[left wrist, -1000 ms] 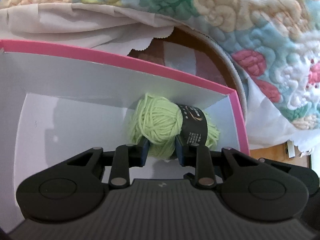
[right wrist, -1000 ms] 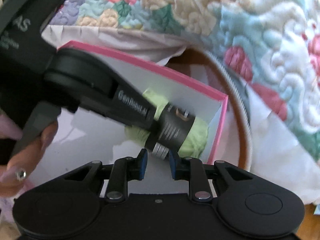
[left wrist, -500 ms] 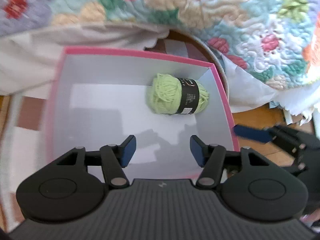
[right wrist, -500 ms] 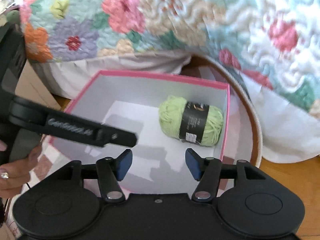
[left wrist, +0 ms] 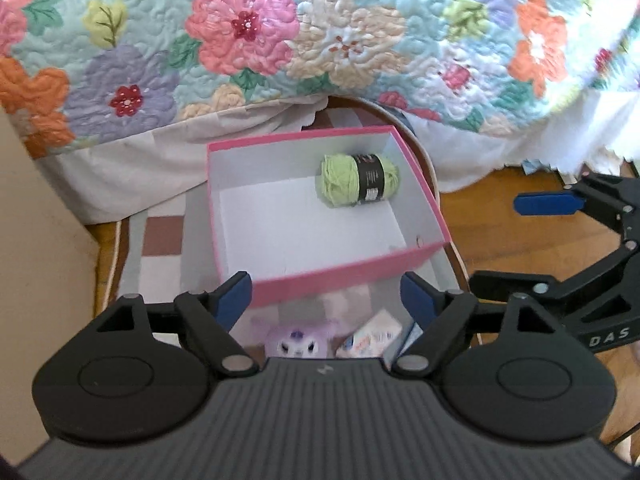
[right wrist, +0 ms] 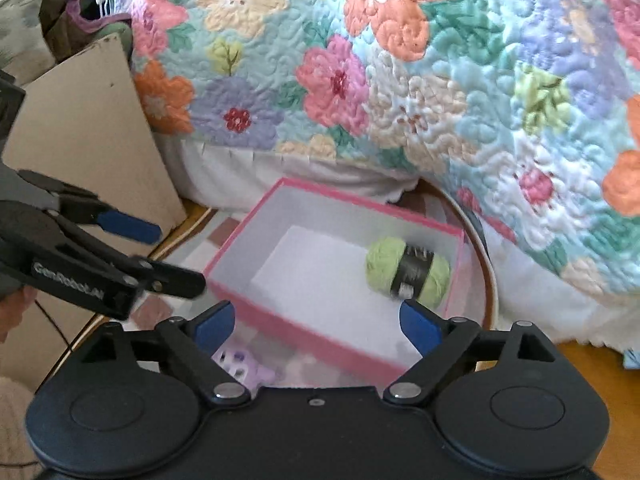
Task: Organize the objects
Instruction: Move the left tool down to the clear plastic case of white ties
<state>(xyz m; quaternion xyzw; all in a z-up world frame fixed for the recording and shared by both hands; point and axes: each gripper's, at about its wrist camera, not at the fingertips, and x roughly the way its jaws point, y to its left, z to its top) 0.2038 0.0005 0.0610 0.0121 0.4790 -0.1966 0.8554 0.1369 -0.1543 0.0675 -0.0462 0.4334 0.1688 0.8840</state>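
Note:
A light green yarn ball (left wrist: 359,179) with a black label lies in the far right corner of a pink box (left wrist: 340,272) with a white inside. It also shows in the right wrist view (right wrist: 408,272), in the same box (right wrist: 316,344). My left gripper (left wrist: 326,298) is open and empty, held above the box's near wall. My right gripper (right wrist: 318,322) is open and empty, also above the near wall. A small purple plush toy (left wrist: 298,338) and a white packet (left wrist: 370,336) lie on the mat in front of the box.
A flowered quilt (left wrist: 320,32) hangs over the bed behind the box. The box stands on a checked round mat (left wrist: 160,236) on a wooden floor (left wrist: 500,208). A cardboard panel (right wrist: 84,136) leans at the left.
The left gripper let go of the yarn ball in the box, opened and pulled back and up. The right gripper opened wide and drew back too.

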